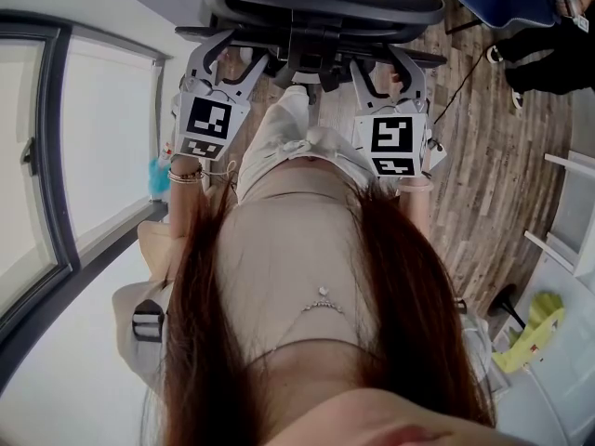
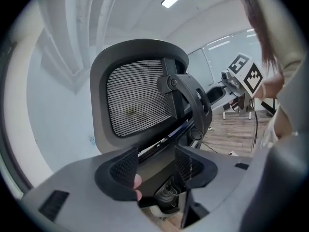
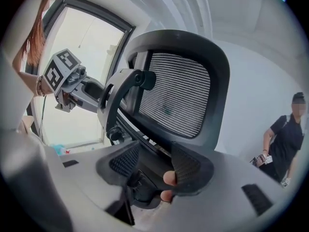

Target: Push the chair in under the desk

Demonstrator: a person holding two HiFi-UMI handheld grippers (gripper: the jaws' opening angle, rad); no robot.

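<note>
The chair (image 1: 316, 3) stands at twelve o'clock, dead ahead, its back towards the person. The left gripper (image 1: 232, 59) is at eleven and the right gripper (image 1: 383, 71) at one, both with fingers (image 2: 126, 166) released and spread wide, framing the lower back frame but pinching nothing. This looks like the lining-up step. Next they need to brace on that frame and shove forward. The table is out of sight.
</note>
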